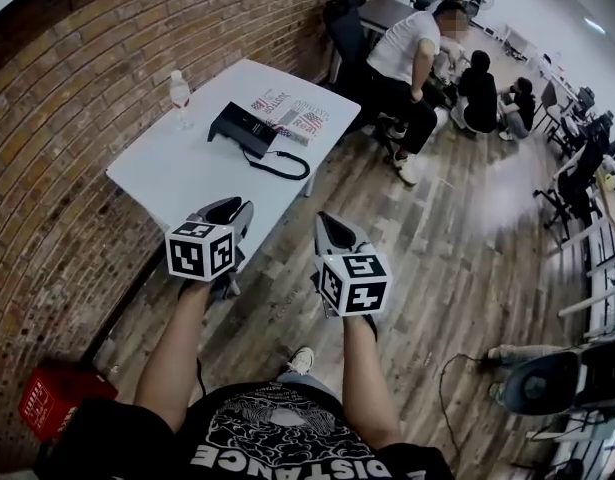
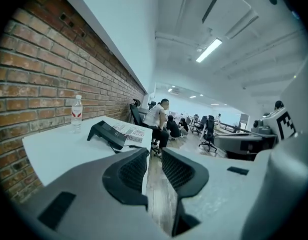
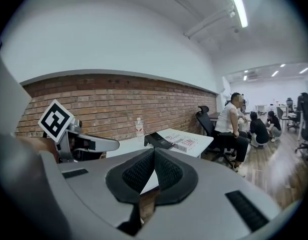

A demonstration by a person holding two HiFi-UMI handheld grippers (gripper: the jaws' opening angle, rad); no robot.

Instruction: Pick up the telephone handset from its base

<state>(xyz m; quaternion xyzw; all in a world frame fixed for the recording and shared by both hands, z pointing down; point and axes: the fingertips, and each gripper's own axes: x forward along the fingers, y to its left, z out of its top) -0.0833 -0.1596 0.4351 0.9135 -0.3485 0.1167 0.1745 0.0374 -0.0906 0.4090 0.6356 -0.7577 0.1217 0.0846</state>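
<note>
Grey jaws of the left gripper (image 1: 233,208) stand partly apart with a clear slot between the pads and nothing in it. The right gripper (image 1: 328,224) has its jaws closed tip to tip and holds nothing. Both are held over the wooden floor (image 1: 437,228), side by side and apart. The left one is just short of the near corner of the white table (image 1: 172,168), and the right one is out beyond the table's open long edge.

A red crate (image 1: 55,398) sits low on the left by the brick wall (image 1: 77,78). The table's other long edge runs close along that wall. The floor on the open side is bare up to the seated person (image 1: 407,53).

The black telephone (image 1: 243,128) lies past the middle of the tabletop, well apart from both grippers. The handset (image 1: 227,126) appears to rest on the base, though it is too small to be sure. The coiled cord (image 1: 284,166) loops toward the open edge. Printed papers (image 1: 299,116) lie touching the phone's far side. A water bottle (image 1: 179,90) stands near the wall-side edge. A black office chair (image 1: 347,23) blocks the table's far end.
</note>
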